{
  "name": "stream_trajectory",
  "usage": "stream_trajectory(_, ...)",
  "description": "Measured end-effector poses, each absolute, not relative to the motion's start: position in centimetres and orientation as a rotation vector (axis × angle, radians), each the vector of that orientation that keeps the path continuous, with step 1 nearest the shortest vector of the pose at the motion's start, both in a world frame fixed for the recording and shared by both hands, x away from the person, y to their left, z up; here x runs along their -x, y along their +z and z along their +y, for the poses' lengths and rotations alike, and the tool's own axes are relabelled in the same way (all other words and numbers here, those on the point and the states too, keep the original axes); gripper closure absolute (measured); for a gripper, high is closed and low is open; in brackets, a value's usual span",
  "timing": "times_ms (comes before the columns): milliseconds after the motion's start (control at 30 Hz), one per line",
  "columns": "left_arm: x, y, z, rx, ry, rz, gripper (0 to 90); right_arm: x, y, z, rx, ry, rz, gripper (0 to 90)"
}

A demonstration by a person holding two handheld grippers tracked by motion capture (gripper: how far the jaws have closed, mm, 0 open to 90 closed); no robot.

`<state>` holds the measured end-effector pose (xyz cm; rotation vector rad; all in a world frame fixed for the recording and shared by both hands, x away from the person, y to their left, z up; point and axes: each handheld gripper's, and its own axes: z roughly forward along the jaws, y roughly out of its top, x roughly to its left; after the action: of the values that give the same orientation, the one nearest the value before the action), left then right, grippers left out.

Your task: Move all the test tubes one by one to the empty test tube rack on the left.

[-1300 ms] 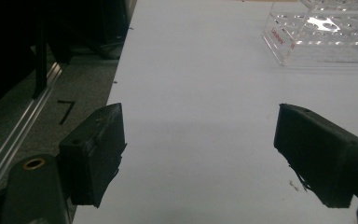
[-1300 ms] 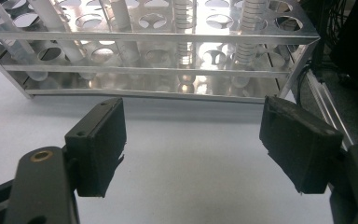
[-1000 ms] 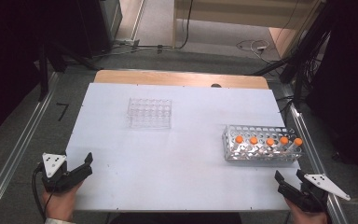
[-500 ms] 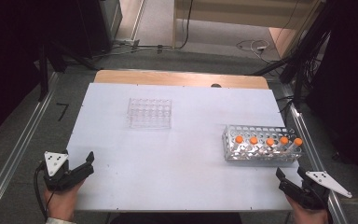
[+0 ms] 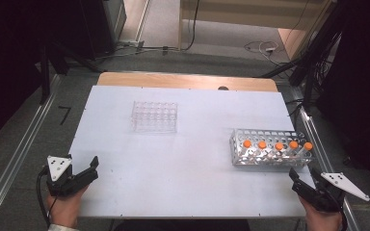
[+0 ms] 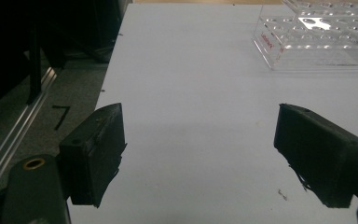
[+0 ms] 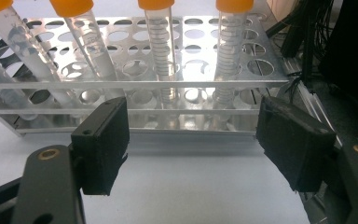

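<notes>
The metal rack (image 5: pixel 269 147) of orange-capped tubes (image 7: pixel 157 51) sits at four o'clock on the tabletop (image 5: pixel 183 173) — tube tops cut off up close. Right gripper (image 5: pixel 302 185) gapes just beside it; left gripper (image 5: pixel 87 171) at seven o'clock, open, empty.

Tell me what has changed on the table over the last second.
The left gripper slid slightly toward the person along the near left edge, jaws open and empty. The right gripper barely shifted near the table's right corner, also open, holding nothing. The clear rack, the metal rack and its orange-capped tubes stayed where they were.
</notes>
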<state>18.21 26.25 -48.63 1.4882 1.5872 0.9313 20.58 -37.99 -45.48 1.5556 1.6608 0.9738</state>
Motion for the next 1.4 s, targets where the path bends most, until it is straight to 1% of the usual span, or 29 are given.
stream_trajectory(167,-18.2,-48.6,26.2,-1.491,0.929,1.583,16.3,-21.1,-45.2,-38.2,-1.551,0.976,1.645,27.3)
stream_trajectory(200,-18.2,-48.6,26.2,-1.492,0.929,1.583,16.3,-21.5,-45.1,-38.2,-1.549,0.978,1.636,30.7)
stream_trajectory(367,-18.3,-48.6,26.2,-1.489,0.928,1.583,16.3,-22.6,-44.9,-38.3,-1.547,0.954,1.620,37.6)
stream_trajectory(400,-18.3,-48.6,26.2,-1.489,0.927,1.584,16.3,-22.6,-44.9,-38.3,-1.547,0.954,1.620,37.6)
stream_trajectory(467,-18.2,-48.6,26.2,-1.489,0.926,1.584,16.3,-23.3,-44.9,-38.4,-1.548,0.941,1.614,41.2)
stream_trajectory(633,-18.3,-48.6,26.2,-1.491,0.924,1.579,16.3,-24.1,-44.9,-38.8,-1.555,0.933,1.602,45.4)
stream_trajectory(733,-18.3,-48.6,26.1,-1.490,0.924,1.579,16.2,-24.7,-44.7,-38.9,-1.548,0.936,1.586,50.2)
stream_trajectory(1067,-18.3,-48.7,26.1,-1.494,0.923,1.581,16.3,-26.3,-44.9,-38.8,-1.539,0.908,1.582,58.4)
stream_trajectory(1400,-18.3,-48.7,26.1,-1.497,0.922,1.582,16.3,-27.0,-45.3,-38.7,-1.528,0.884,1.589,66.6)
